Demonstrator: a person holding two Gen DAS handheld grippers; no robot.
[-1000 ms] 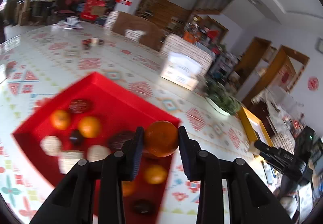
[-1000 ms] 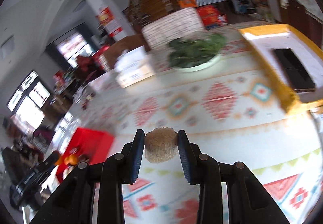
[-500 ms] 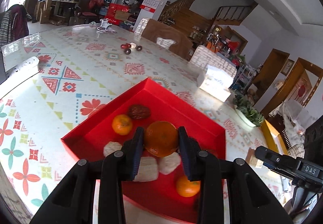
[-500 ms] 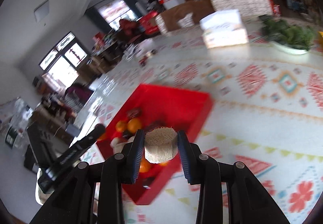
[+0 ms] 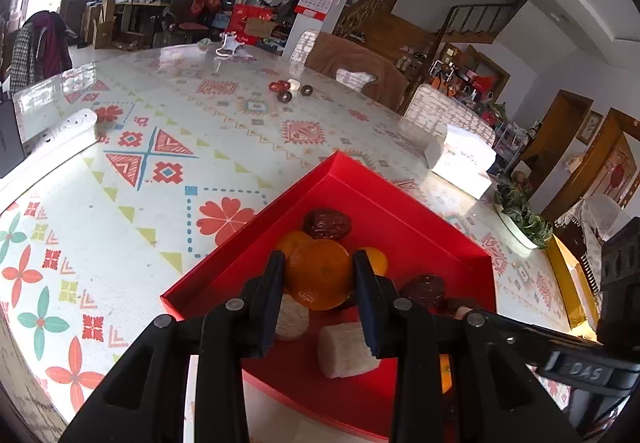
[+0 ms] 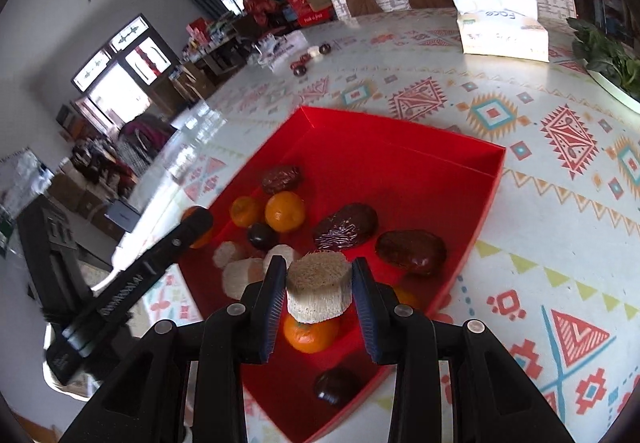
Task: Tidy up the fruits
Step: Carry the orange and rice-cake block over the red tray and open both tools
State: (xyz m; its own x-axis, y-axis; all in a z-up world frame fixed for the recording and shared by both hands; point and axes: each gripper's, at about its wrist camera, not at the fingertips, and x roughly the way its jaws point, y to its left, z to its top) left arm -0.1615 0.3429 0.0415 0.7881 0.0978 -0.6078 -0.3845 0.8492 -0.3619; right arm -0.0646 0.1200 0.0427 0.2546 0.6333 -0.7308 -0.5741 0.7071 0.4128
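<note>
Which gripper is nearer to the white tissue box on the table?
Right, as far as I can judge. The tissue box lies across the table beyond both; the left gripper works the red tray's opposite side.

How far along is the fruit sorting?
Mostly done: the red tray already holds oranges, dark dates and pale chunks. In hand: the left gripper grips an orange and the right gripper a pale fibrous chunk, both over the tray, unreleased. Left: a few small pieces across the table.

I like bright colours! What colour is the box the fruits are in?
The box is bright red, clearest in the right wrist view.
</note>
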